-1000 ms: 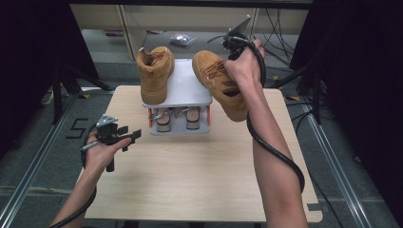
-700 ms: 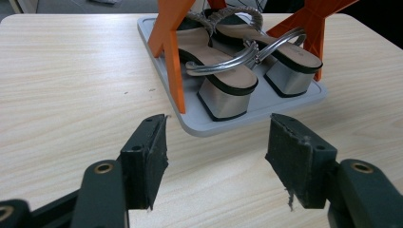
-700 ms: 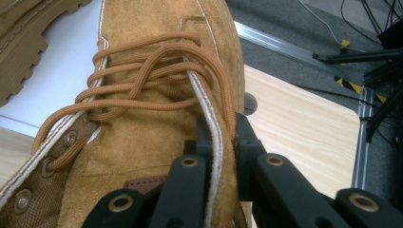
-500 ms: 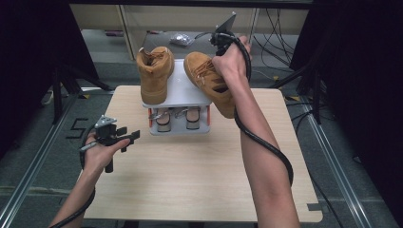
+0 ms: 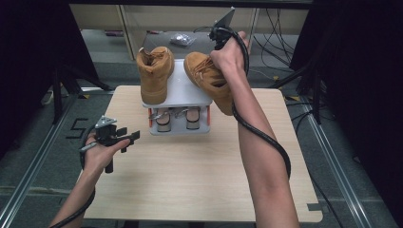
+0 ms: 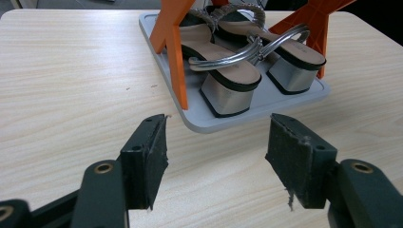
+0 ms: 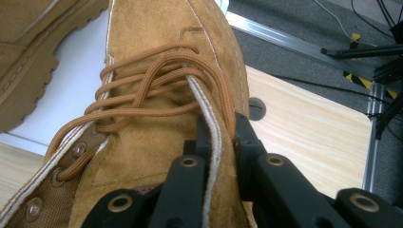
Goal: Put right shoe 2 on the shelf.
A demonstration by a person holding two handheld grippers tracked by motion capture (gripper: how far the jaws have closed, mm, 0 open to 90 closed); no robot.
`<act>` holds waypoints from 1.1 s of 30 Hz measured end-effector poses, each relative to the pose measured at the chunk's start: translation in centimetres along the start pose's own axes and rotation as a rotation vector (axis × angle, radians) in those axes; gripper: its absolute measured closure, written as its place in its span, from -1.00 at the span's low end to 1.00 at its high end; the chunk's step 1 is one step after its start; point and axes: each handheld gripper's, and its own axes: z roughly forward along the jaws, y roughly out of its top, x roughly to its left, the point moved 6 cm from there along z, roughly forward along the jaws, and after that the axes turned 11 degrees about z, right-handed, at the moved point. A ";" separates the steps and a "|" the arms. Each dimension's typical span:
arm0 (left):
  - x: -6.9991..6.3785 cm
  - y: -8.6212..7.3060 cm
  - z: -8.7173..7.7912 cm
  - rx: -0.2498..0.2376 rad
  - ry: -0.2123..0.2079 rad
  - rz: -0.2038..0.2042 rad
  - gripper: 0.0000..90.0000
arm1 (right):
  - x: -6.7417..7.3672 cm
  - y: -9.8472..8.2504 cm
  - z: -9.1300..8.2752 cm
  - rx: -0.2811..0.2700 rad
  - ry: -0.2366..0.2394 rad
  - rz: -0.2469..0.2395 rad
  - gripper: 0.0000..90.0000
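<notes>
at a pale wooden table point(image 5: 190, 180), a person's right hand point(image 5: 228, 57) holds a tan suede boot point(image 5: 209, 80) up over the right side of a small grey shoe rack point(image 5: 179, 90), the right gripper point(image 7: 219, 137) clamped on the boot's upper edge near the laces. seen from that gripper's own camera, the two black jaws stand almost together with only the white-stitched edge of suede pinched between them, and the brown laces point(image 7: 157, 85) cross just ahead of the pads. the boot hangs tilted, toe toward the rack's far edge and heel end out past the rack's right side, above the table; whether its sole touches the white top shelf cannot be told. a second tan boot point(image 5: 154, 73) stands upright on the left half of that shelf, near the held one but apart from it. on the rack's lower tray point(image 6: 228, 121), between orange uprights point(image 6: 173, 47), a pair of silver block-heeled sandals point(image 6: 247, 71) sits side by side. the left gripper point(image 6: 216, 156) rests low by the table's left edge in the person's left hand point(image 5: 102, 154), pointed at the rack, its jaws spread wide with nothing between them but bare tabletop. a black cable point(image 5: 266, 137) trails down from the right gripper along the raised forearm.
</notes>
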 end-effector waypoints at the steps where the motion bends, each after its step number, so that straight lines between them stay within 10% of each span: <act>1: 0.0 0.0 0.0 -0.001 -0.001 0.000 -0.15 | 0.0 0.1 0.0 -0.001 0.001 0.003 0.89; 33: 0.2 -0.5 -0.1 -0.002 -0.005 -0.009 -0.15 | 1.8 2.3 3.1 -0.065 0.105 0.102 0.86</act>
